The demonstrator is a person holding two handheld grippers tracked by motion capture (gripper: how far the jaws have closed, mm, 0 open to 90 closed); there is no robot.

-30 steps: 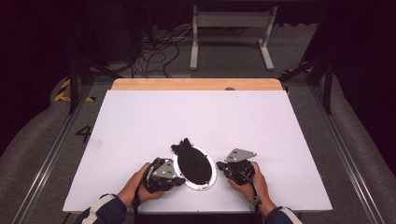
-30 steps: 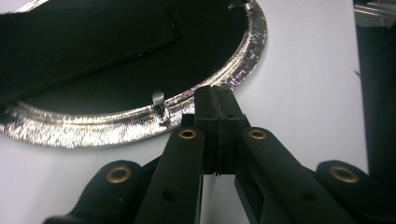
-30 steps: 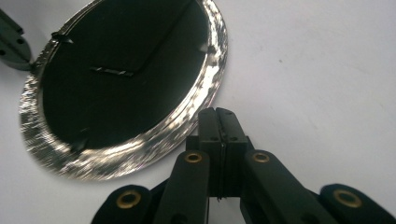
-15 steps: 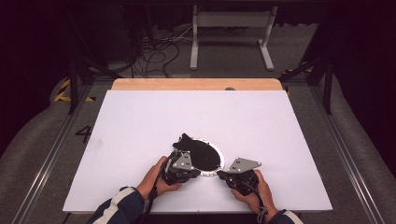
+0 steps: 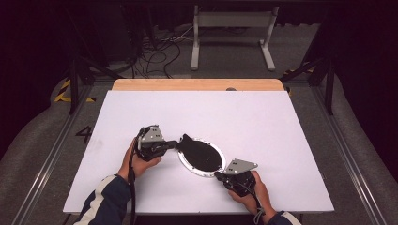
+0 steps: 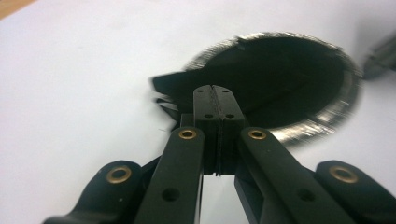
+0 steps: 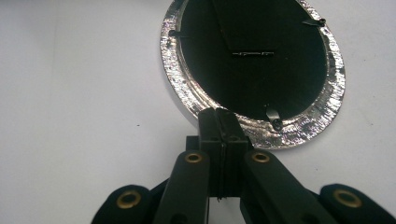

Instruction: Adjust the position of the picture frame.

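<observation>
An oval picture frame [image 5: 202, 157] lies face down on the white table, with a silver rim [image 7: 299, 126] around a black backing. Its black stand flap [image 6: 170, 86] sticks out past the rim at the upper left. My left gripper [image 5: 172, 143] is shut, its tips [image 6: 213, 88] on that flap, which seems pinched between them. My right gripper [image 5: 220, 176] is shut at the frame's near right end. Its closed tips [image 7: 219, 113] touch the rim's edge with nothing visibly between them.
The white table top [image 5: 263, 117] spreads wide behind and beside the frame, and a wooden strip [image 5: 197, 84] runs along its far edge. Small metal clips [image 7: 273, 119] hold the backing. A white stand [image 5: 232, 28] and cables lie on the floor beyond.
My left gripper has moved up and to the left, and the frame has turned so its long axis runs from upper left to lower right. The right gripper has slid down to the frame's near end.
</observation>
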